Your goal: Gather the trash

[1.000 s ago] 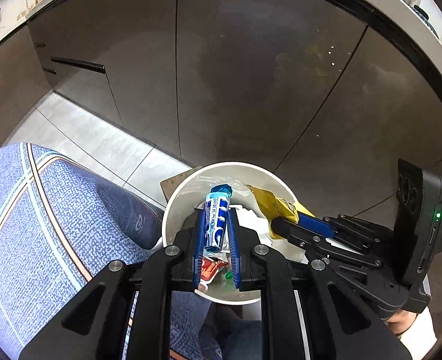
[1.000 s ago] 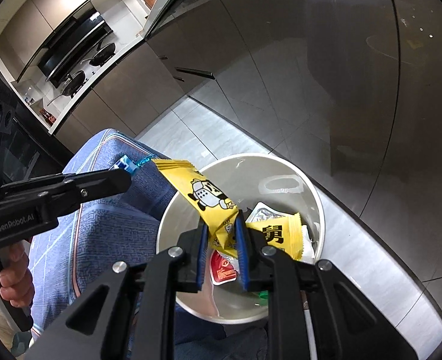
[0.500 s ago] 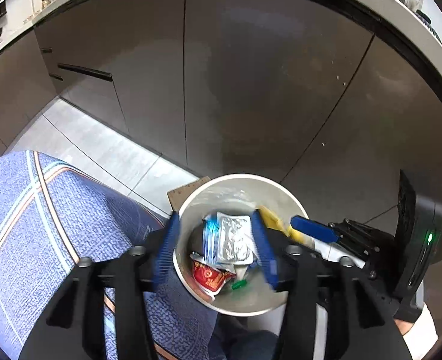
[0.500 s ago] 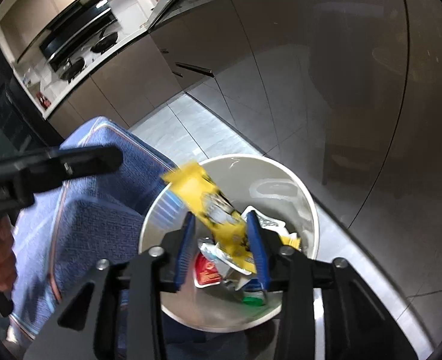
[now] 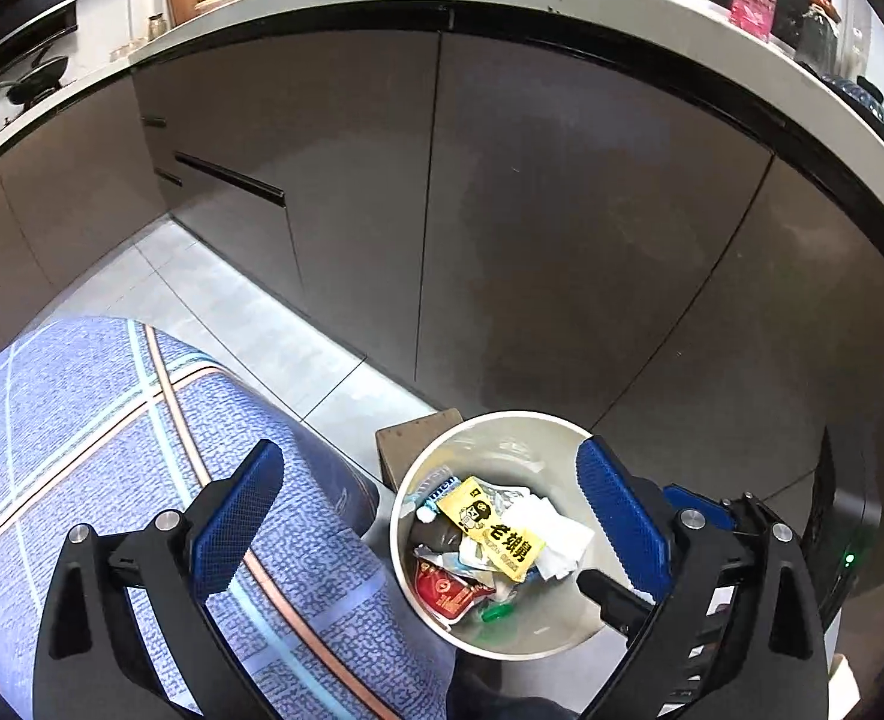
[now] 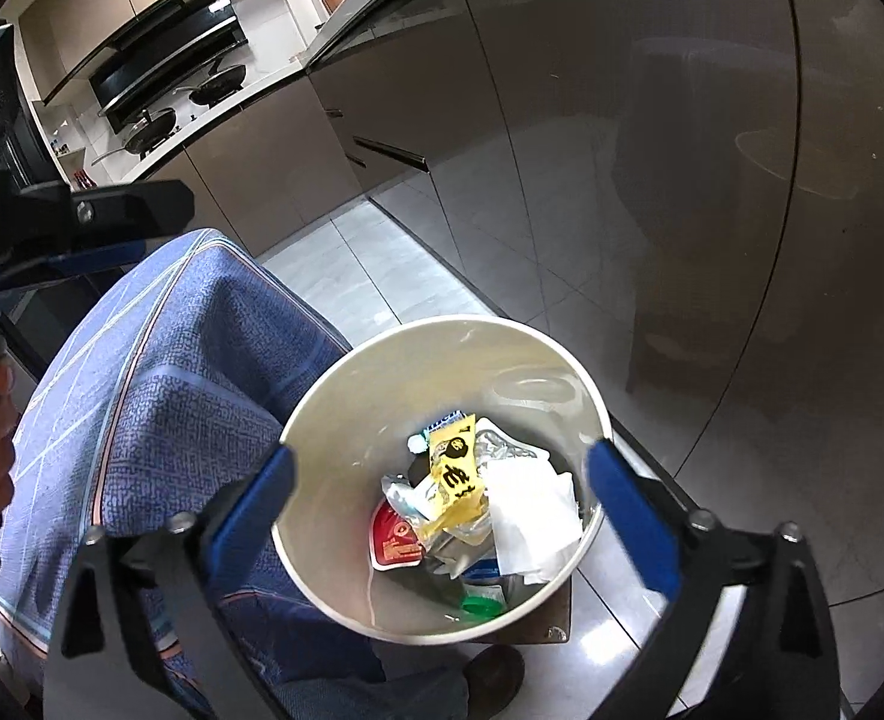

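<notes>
Lying diagonally in bin (image 5: pixel 562 438), yellow wrapper (image 5: pixel 493 527)

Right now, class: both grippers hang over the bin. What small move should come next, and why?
Probably lift both away to fetch more trash. The left gripper and right gripper are open and empty, and the yellow wrapper and blue wrapper lie inside the bin.

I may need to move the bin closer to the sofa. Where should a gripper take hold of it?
Probably the bin's upright rim, from straight above, one finger inside the wall and one outside. The far side looks best: its inner wall is bare there, while the wrappers lie low and the blue cushion crowds the left.
</notes>
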The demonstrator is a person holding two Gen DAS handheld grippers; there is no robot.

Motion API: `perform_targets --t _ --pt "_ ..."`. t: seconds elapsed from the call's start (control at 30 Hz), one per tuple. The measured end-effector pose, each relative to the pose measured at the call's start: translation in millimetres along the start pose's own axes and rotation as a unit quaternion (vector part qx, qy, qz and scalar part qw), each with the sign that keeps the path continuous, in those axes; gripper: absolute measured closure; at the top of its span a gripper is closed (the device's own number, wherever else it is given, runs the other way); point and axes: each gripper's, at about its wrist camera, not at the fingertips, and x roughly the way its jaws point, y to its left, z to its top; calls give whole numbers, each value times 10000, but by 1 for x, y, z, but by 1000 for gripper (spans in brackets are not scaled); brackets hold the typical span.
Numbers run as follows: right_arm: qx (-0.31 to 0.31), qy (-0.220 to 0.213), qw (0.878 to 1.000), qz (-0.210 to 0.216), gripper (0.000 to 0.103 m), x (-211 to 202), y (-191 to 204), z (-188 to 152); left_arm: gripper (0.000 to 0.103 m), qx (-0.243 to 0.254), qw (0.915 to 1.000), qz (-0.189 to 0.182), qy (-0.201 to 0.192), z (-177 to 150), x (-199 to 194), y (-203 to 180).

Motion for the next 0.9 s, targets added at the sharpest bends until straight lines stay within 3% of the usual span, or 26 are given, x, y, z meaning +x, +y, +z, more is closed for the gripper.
perform_targets --t 0.43,0.9 --pt "-58 130 9998 -130 3 -3 12 -1 9 -188 9985 480 177 -17 -16 12" --pt "-187 -250 9994 -122 3 -49 45 15 9 -398 9963 748 -136 -25 -74 24"
